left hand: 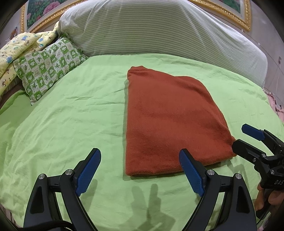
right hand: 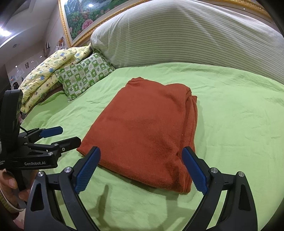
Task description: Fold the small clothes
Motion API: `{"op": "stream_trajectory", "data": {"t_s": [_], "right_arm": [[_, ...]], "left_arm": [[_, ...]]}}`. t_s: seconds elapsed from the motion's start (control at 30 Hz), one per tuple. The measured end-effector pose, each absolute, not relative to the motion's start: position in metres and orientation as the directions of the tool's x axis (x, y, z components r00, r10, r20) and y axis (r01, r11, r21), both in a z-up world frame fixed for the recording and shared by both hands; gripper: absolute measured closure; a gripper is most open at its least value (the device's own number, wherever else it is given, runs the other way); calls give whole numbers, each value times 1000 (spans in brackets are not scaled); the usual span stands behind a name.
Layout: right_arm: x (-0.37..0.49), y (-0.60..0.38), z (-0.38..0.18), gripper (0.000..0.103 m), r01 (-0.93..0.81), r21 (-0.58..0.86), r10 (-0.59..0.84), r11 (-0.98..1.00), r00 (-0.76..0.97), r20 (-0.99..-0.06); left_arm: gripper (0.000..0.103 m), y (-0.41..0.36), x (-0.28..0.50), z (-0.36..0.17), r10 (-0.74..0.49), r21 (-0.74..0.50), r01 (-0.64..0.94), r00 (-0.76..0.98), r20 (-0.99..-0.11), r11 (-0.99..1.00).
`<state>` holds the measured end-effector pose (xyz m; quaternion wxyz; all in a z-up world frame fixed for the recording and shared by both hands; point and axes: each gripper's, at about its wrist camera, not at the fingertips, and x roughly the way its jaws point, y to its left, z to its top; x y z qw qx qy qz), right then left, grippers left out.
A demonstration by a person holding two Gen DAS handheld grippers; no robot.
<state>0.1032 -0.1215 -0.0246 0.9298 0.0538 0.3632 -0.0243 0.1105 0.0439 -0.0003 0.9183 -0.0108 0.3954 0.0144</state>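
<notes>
Your left gripper (left hand: pixel 140 170) and right gripper (right hand: pixel 142 168) both hang spread wide and empty above the green sheet (left hand: pixel 62 124), at the near edge of the folded red sweater (left hand: pixel 168 120) lying flat mid-bed, pillows (left hand: pixel 142 28) behind.

Framed painting (left hand: pixel 44 10) cropped by edge

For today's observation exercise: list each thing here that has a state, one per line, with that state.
Rust sweater: folded into a rectangle, flat on the sheet, ungripped.
Left gripper: jaws open, empty, near the sweater's near edge.
Right gripper: jaws open, empty.
Green sheet: spread out, wrinkled.
</notes>
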Motion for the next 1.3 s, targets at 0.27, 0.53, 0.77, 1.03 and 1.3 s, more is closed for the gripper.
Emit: {"op": "stream_trajectory", "data": {"t_s": [0.27,0.53,0.77,1.03,1.3], "right_arm": [[104,-122,-25,10,83,81,-6,993,733,-680],[108,-127,-24,10,96,84,-13,992,732,-681],[110,-131,-20,10,104,87,-18,991,737,-676],[117,-140,-18,10,110,97,-16,989,736,-677],[119,-142,-19,10,114,99,-16,988,731,-682]], "left_arm": [[12,42,114,-2,40,17,-40,680,-733,999],[12,44,117,-1,32,12,-34,684,-729,999],[12,46,124,2,37,17,-35,692,-721,999],[12,44,133,6,45,29,-35,697,-716,999],[12,42,138,7,61,49,-36,697,-714,998]]}}
